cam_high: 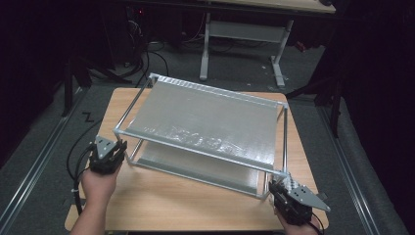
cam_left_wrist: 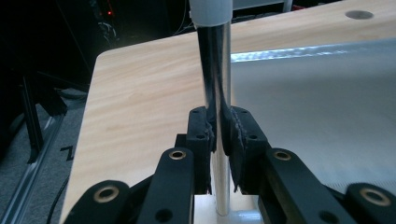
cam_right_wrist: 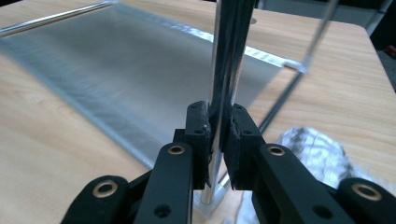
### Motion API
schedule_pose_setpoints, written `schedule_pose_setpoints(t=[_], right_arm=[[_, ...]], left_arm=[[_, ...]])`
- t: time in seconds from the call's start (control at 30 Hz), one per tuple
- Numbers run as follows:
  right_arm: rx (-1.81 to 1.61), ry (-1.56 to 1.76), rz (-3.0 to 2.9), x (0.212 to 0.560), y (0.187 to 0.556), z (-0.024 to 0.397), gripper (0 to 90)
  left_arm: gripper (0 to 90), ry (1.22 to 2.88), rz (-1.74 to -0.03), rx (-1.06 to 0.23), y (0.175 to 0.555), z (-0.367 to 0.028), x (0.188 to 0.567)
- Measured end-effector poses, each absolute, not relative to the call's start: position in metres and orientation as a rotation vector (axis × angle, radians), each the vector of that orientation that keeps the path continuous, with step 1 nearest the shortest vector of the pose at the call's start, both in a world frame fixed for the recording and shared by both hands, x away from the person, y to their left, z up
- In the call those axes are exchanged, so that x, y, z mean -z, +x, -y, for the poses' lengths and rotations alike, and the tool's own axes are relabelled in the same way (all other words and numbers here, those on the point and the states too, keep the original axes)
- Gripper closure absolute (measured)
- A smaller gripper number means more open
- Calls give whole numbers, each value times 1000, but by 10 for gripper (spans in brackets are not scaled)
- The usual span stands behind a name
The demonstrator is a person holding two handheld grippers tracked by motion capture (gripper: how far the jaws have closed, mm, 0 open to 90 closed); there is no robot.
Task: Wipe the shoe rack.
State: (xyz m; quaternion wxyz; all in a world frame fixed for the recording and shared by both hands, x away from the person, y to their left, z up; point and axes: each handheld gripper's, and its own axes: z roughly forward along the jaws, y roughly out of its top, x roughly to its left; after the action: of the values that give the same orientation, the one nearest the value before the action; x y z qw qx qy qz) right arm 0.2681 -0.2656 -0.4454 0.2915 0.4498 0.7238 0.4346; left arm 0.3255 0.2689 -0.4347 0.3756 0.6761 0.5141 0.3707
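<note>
High view first: nearest me, my left hand point(cam_high: 98, 183) comes in at the bottom left with the left gripper point(cam_high: 108, 152) at the near left corner of the rack point(cam_high: 205, 122), and the right gripper point(cam_high: 292, 193) sits at the rack's near right corner, close to the table's point(cam_high: 161, 200) front edge. From the left gripper view, my jaws are clenched on the left post point(cam_left_wrist: 217, 70), a shiny upright tube with a white cap at its top and a white foot on the wood below. From the right gripper view, the jaws are likewise clamped on the right post point(cam_right_wrist: 229, 51), which stands in a clear corner foot; a crumpled bit of foil point(cam_right_wrist: 317, 149) lies on the table just beside that gripper. Beyond the grippers, the rack stands on the wooden table, slightly askew to its edges, with a lower shelf point(cam_high: 195, 164) under a ribbed, silvery top shelf point(cam_high: 210, 120) carried on thin metal rails. Farther back, past the table, a second desk's white legs point(cam_high: 205, 44) stand on the grey floor.
</note>
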Motion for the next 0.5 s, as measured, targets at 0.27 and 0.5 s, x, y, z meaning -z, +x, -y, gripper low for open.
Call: schedule_pose_setpoints(t=[0.27,0.5], right_arm=[[-1151,1217,-1903,446,309,257,804],[-1122,1243,-1902,444,340,253,802]], left_arm=[[791,1714,-1313,-935,278,-281,438],[791,1703,-1295,-941,267,-277,437]])
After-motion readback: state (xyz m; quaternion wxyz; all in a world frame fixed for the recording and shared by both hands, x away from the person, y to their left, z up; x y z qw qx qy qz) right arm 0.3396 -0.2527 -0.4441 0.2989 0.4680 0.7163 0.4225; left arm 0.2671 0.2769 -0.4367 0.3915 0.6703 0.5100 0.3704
